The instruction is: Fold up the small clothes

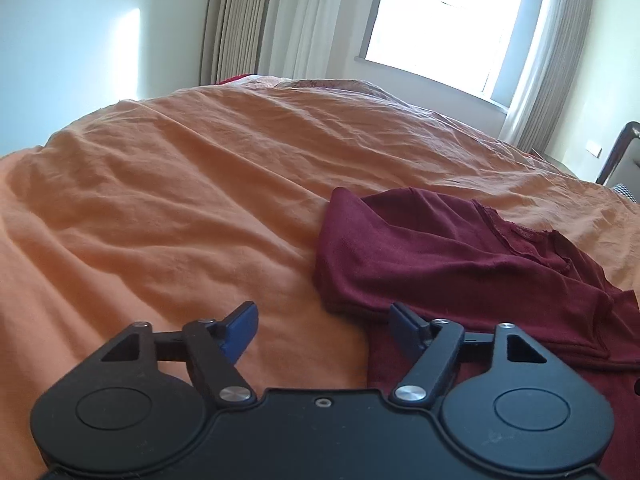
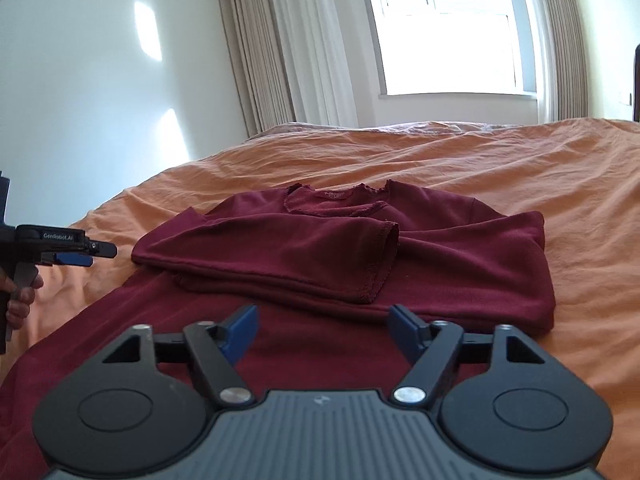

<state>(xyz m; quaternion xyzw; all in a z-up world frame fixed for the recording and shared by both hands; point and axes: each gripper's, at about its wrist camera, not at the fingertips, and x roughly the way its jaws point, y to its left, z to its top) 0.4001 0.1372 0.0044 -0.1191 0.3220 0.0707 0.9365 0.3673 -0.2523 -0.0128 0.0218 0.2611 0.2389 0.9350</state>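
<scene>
Nearest the right wrist camera: right gripper (image 2: 323, 330), jaws spread wide, blue pads apart, nothing between them; hovering over the near part of a maroon shirt (image 2: 460, 264). Spread on an orange bedsheet (image 2: 500, 160), neckline at the far end, both sleeves folded inward across the chest, left sleeve cuff lying on top near the middle. Near hem cut off by the gripper body. Small label inside the collar, too blurred to read. At the left edge of that view, left gripper (image 2: 86, 254) seen side-on, well left of the shirt, held by a hand (image 2: 22, 300) mostly cut off by the frame.

From the left wrist camera: left gripper (image 1: 324, 332) likewise wide open and empty, left pad over bare sheet, right pad over the shirt's (image 1: 440, 256) left edge; contact with the cloth impossible to judge. Beyond the bed, curtains (image 2: 280, 40) and a bright window (image 2: 448, 28), overexposed.
</scene>
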